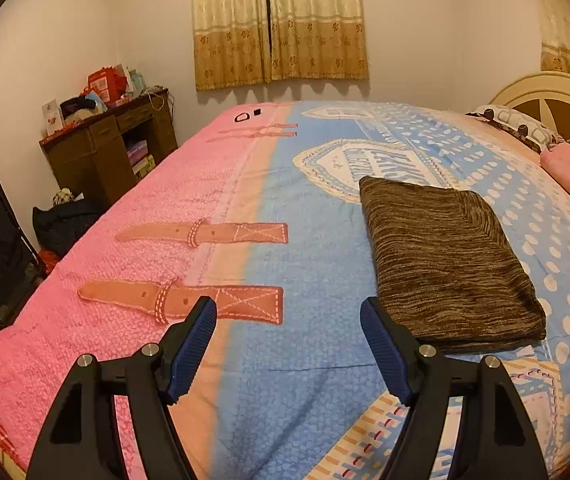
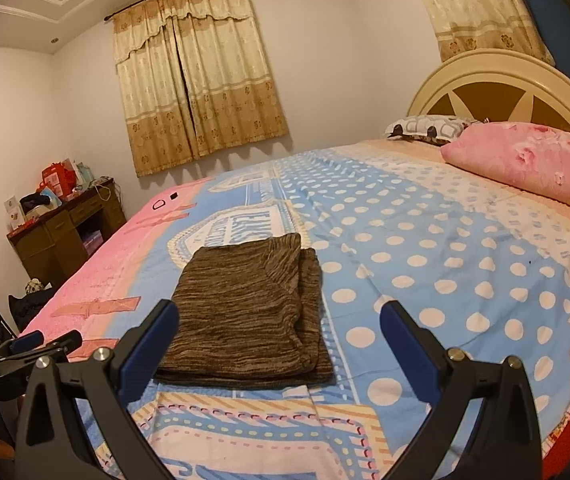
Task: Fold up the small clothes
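Note:
A brown striped knit garment lies folded into a flat rectangle on the bed cover. It also shows in the right wrist view. My left gripper is open and empty, above the cover, just left of the garment's near corner. My right gripper is open and empty, held above the garment's near edge; its left finger overlaps the garment's near left corner. The left gripper shows at the left edge of the right wrist view.
The bed has a pink and blue patterned cover. A pink pillow and a patterned pillow lie by the headboard. A cluttered brown desk and dark bags stand left of the bed.

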`<state>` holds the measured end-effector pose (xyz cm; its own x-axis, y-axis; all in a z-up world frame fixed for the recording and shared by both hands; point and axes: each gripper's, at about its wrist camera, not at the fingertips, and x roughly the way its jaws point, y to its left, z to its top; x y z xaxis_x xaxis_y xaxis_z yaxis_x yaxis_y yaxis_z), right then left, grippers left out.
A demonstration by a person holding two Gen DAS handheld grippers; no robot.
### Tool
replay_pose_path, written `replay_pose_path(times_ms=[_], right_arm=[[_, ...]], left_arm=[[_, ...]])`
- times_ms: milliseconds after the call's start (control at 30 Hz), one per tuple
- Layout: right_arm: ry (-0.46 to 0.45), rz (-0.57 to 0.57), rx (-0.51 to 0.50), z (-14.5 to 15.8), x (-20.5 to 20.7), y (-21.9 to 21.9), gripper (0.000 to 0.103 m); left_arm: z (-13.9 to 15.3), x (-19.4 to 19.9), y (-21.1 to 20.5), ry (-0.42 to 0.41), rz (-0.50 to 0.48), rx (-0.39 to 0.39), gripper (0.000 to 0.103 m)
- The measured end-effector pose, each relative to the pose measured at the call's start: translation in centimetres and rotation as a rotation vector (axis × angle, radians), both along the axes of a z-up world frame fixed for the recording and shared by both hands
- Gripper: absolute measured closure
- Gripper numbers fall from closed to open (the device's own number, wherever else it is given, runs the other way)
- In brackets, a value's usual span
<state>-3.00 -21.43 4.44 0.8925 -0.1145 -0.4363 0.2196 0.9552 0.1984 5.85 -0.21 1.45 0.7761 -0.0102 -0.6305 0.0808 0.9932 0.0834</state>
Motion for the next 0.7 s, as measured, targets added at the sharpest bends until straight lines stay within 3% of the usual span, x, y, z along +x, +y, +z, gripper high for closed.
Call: replay_pose_path(times_ms=[700], right_arm=[[0.014,0.002,0.018,-0.5,0.3,-0.8,0.000]], left_arm=[[0.2,-0.3,-1.2,0.000,-0.025,0.021,0.028]])
